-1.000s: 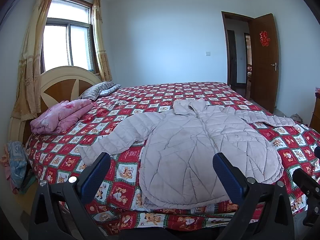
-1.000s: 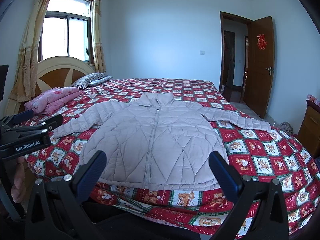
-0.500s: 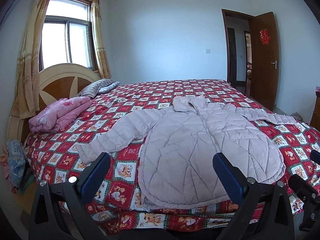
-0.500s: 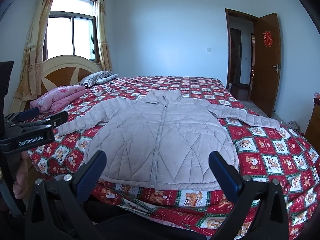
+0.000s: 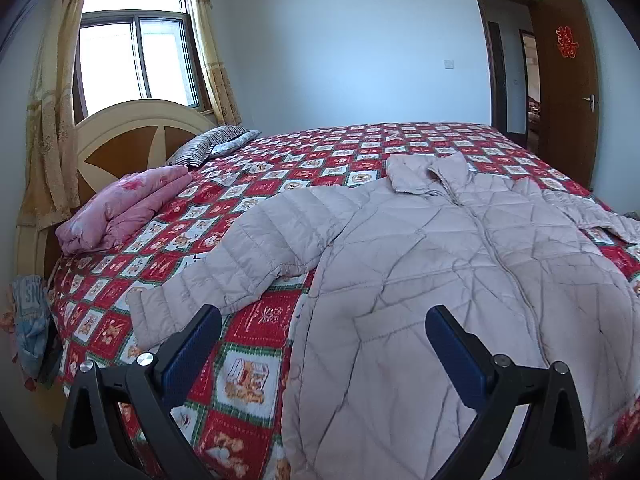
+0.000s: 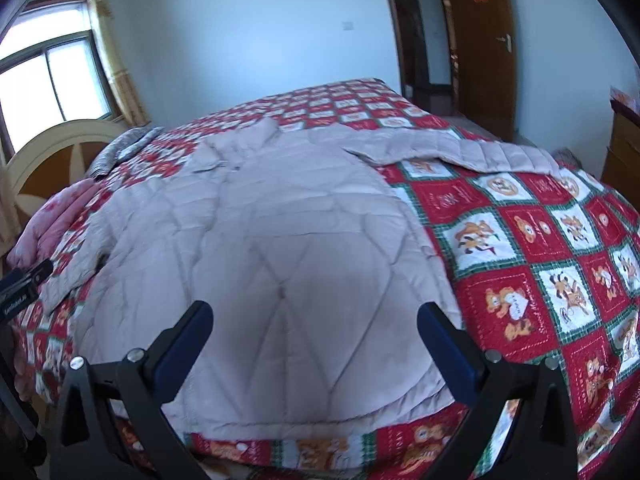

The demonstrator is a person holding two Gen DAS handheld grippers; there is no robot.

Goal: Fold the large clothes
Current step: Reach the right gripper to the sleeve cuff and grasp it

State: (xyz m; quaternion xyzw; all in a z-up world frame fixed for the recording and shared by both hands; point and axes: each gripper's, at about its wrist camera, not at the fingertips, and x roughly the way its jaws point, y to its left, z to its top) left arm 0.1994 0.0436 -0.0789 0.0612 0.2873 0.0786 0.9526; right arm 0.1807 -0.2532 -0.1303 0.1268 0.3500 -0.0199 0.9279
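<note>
A pale pink-grey quilted jacket lies flat, front up and zipped, on the bed with both sleeves spread out. It also shows in the right wrist view. My left gripper is open and empty, above the jacket's left hem near the left sleeve cuff. My right gripper is open and empty, just above the jacket's lower right hem. The right sleeve stretches toward the bed's far right edge.
The bed has a red patterned quilt. A folded pink blanket and a striped pillow lie by the headboard. A brown door stands open at the right. A wooden cabinet stands right of the bed.
Both grippers have moved forward and down toward the jacket's hem. The right gripper has swung to the right side of the hem. Both stay open.
</note>
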